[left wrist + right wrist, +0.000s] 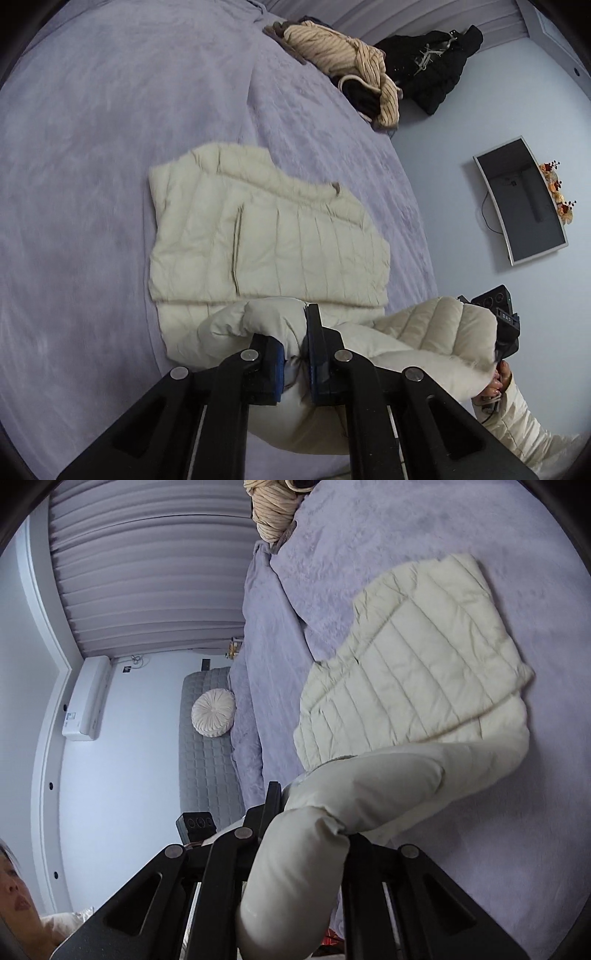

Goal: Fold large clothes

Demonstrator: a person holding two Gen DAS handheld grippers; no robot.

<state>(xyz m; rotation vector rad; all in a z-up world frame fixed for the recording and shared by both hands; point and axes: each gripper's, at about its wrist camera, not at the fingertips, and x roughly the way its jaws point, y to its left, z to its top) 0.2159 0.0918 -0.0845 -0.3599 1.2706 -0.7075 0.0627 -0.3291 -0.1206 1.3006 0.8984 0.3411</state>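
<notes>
**Left wrist view: jacket hem raised for the fold**

The cream puffer jacket (266, 236) is spread on the lavender bed cover (92, 147). Its near edge is clamped by the left gripper (295, 354) and the right gripper (310, 834), 1 corner each, probably so that the hem can be carried evenly over the jacket's flat part.

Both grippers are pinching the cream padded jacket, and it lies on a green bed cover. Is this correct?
Not quite. The bed cover is lavender, not green, as both wrist views show. The rest holds: the left gripper and the right gripper are each shut on the cream padded jacket, which lies on that cover.
</notes>
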